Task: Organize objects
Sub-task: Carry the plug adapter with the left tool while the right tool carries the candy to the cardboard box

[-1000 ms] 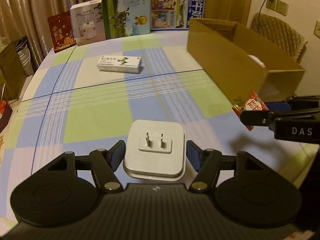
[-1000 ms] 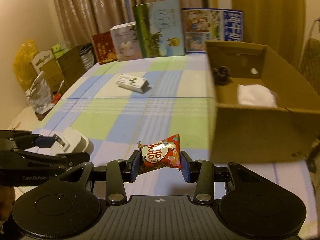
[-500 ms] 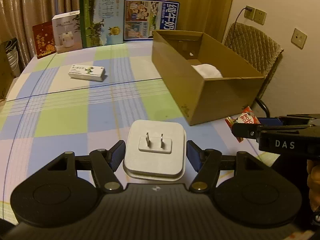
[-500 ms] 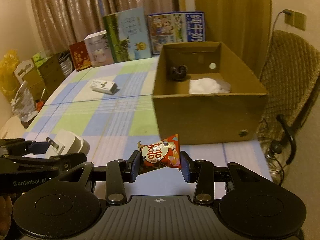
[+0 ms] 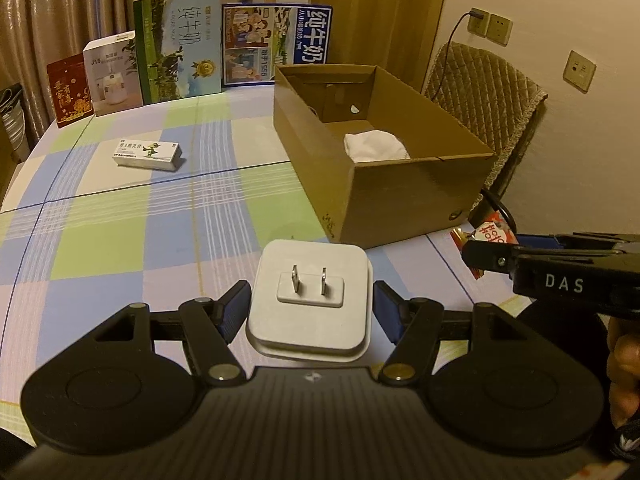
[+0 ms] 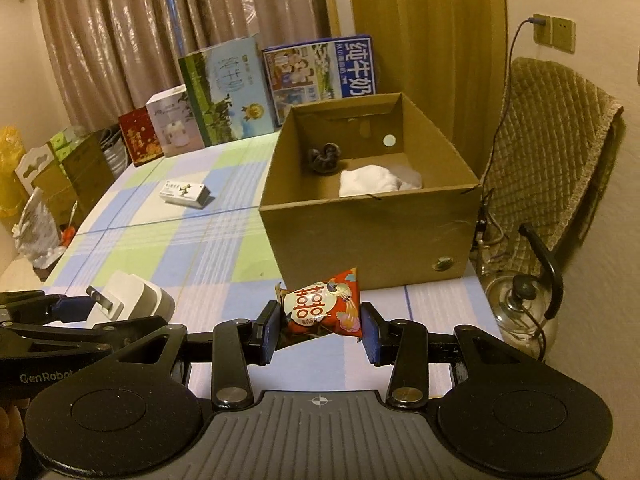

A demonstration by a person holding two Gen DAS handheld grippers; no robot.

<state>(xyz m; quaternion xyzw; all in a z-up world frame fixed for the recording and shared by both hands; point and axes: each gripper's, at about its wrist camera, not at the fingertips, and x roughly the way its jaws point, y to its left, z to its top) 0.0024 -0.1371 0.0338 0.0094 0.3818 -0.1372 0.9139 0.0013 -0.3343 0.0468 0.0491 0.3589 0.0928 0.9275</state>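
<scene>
Charger and snack packet, each gripped above the checked table near the cardboard box.
Left wrist view: our left gripper (image 5: 310,312) angles downward, its jaws pinching the white charger (image 5: 310,300), prongs facing up. Right wrist view: our right gripper (image 6: 319,330) angles downward too, clamping the red snack packet (image 6: 320,306) just before the cardboard box (image 6: 372,226).

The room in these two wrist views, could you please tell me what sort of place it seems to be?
Probably a home dining or living room: a table under a checked blue-and-green tablecloth, long beige curtains behind it, and a chair with a quilted brown cover beside a shiny metal kettle on the floor.
</scene>
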